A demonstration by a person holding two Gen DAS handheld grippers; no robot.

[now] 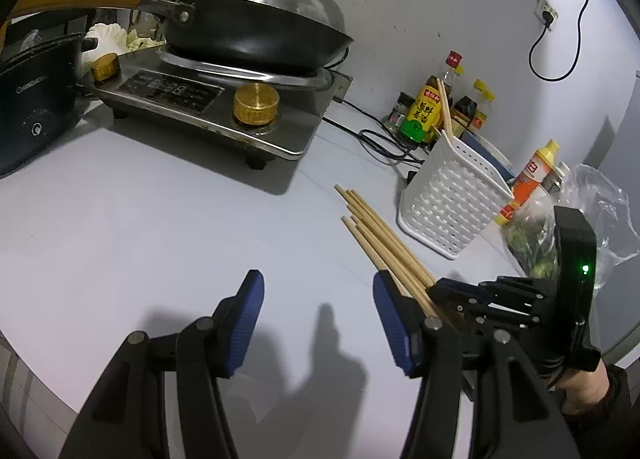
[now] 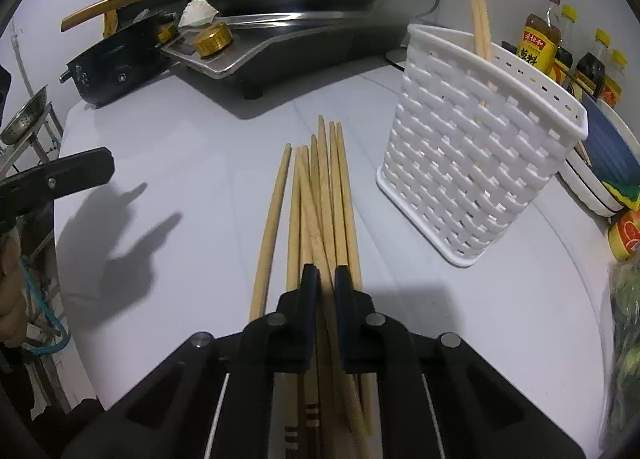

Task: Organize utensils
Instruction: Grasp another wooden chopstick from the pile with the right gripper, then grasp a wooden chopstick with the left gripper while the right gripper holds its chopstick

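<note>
Several light, stiff, slippery chopsticks (image 2: 316,211) lie ahead of the right claw (image 2: 327,279), pinched narrow on one mid-shaft; left claw (image 1: 318,323) half-wide, empty. Grip firmly.

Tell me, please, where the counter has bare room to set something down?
Bare counter lies left of the loose chopsticks, in front of the stove. It is crowded behind the white basket: bottles and stacked plates.
</note>
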